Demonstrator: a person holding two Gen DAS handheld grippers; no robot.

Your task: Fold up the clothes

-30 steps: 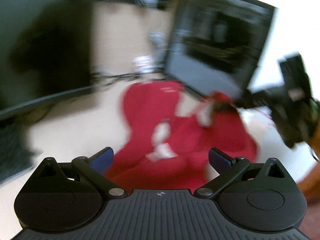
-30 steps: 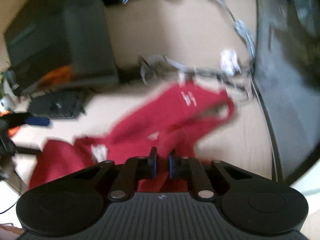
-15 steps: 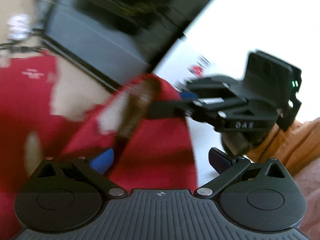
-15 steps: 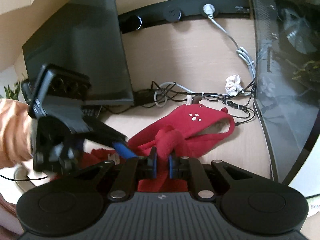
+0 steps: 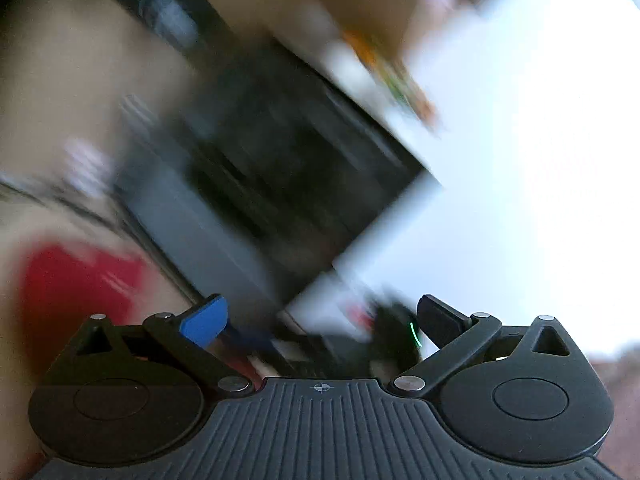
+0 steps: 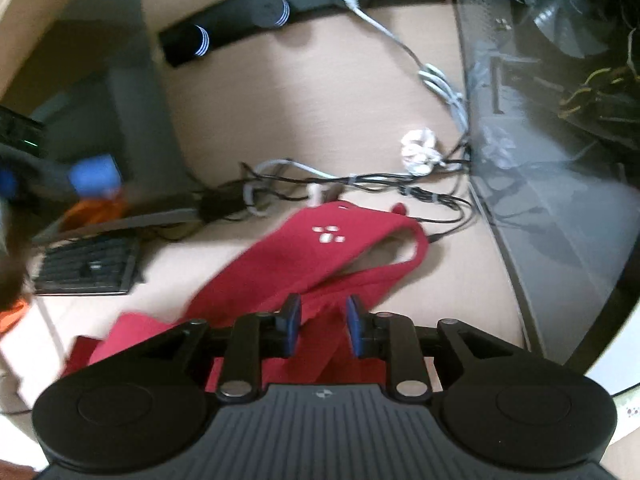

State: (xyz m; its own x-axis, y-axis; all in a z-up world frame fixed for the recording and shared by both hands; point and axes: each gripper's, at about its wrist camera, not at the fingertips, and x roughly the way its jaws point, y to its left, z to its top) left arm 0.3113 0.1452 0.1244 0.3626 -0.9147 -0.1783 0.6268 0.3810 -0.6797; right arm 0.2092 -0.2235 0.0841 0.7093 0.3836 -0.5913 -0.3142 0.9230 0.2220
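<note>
Light wood table (image 6: 312,92) with clutter.
A red garment (image 6: 320,260) sprawls across its middle; behind it lies a tangle of cables (image 6: 360,184) beside a crumpled white wad (image 6: 418,150). A dark keyboard (image 6: 86,266) sits at the left, a glass-sided computer case (image 6: 560,140) at the right.

Left gripper (image 5: 322,322): black body, ribbed grey-black housing with a small crosshair mark, silver pivot screws, round side discs, triangular cut-outs. One pad (image 5: 205,321) blue, the other dark. Right gripper (image 6: 323,323): same build, both pads (image 6: 291,324) blue.
</note>
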